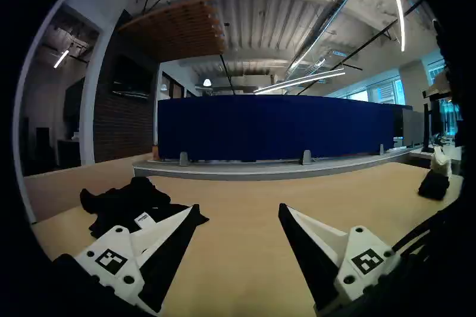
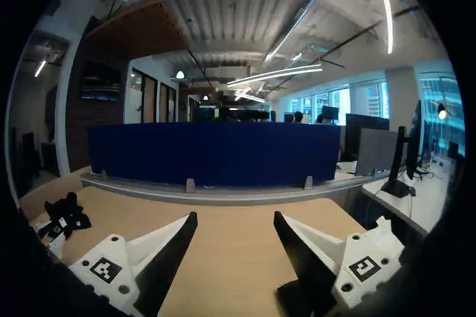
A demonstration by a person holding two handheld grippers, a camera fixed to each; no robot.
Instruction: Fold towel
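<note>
A black towel (image 1: pixel 128 204) lies crumpled on the wooden table (image 1: pixel 250 198), with a small white label showing on it. In the left gripper view it sits just left of and beyond my left fingertip. My left gripper (image 1: pixel 237 207) is open and low over the table, with nothing between its fingers. In the right gripper view the towel (image 2: pixel 65 211) is far off at the left edge of the table (image 2: pixel 238 228). My right gripper (image 2: pixel 235 216) is open too, over bare tabletop with nothing in it.
A blue partition (image 1: pixel 273 126) on a grey rail closes the table's far side. A black and white object (image 1: pixel 437 177) sits at the table's right edge. A white desk with monitors (image 2: pixel 410 138) stands to the right of the table.
</note>
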